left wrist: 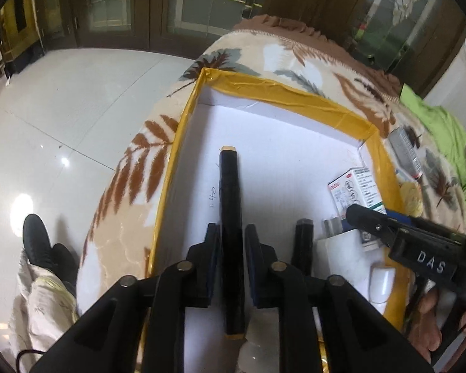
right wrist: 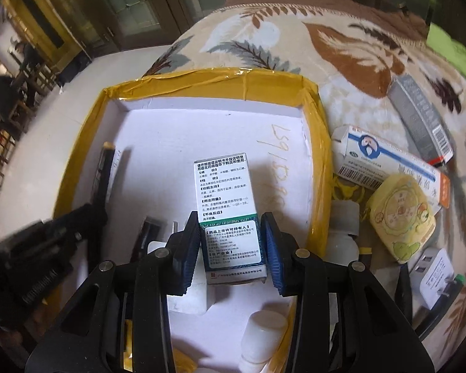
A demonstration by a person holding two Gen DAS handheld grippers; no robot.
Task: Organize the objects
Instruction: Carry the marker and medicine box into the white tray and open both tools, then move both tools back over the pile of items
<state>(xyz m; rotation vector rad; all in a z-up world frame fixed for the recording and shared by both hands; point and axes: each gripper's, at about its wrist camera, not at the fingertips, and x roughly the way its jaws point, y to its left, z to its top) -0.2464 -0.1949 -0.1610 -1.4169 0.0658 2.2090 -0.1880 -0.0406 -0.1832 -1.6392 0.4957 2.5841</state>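
While the left gripper (left wrist: pixel 230 242) stands slightly spread around the black pen (left wrist: pixel 231 217), which lies in the yellow-rimmed tray (left wrist: pixel 279 88) with its long axis toward twelve o'clock, the right gripper (right wrist: pixel 231 242) pinches the medicine box (right wrist: pixel 230 214) over the tray.

Glossy white tiled floor (left wrist: pixel 77 99) with bright light reflections. Dark wooden doors with frosted glass panes (left wrist: pixel 202 3) along far wall. Beige plush blanket with brown and grey leaf print (right wrist: pixel 341 49) covering bed. Lime green cloth (left wrist: pixel 438 118) at bed's far right.
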